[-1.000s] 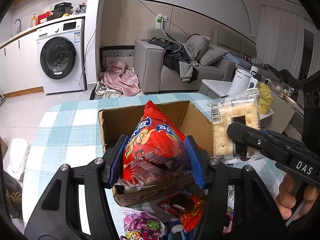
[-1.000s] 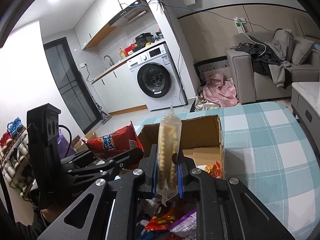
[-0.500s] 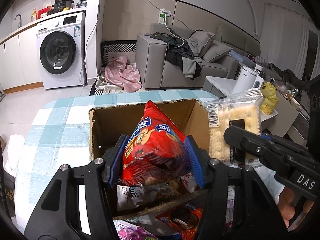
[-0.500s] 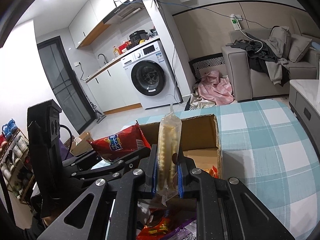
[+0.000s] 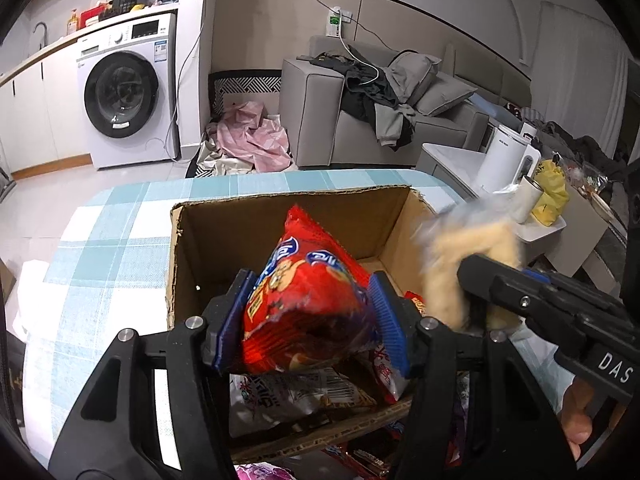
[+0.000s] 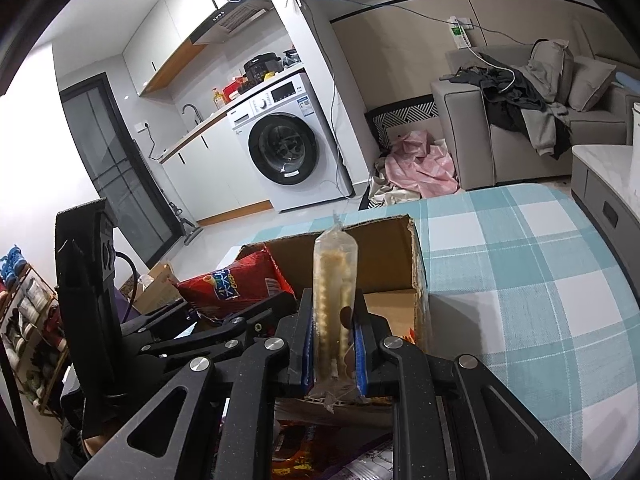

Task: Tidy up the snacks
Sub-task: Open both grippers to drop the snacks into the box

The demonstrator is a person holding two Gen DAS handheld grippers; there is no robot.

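Both packets have sunk toward the cardboard box (image 5: pixel 280 232), cracker pack (image 5: pixel 468 256) blurred.

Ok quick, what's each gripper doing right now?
Left gripper: closed on the puffy red foil snack bag.
Right gripper: closed on the flat clear packet of pale crackers.

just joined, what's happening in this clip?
A person is sorting snacks into a cardboard box on a checked tablecloth, a handheld gripper in each hand. The left gripper grips a red chip bag over the box. The right gripper pinches a clear pack of pale crackers beside it. Neither is released.
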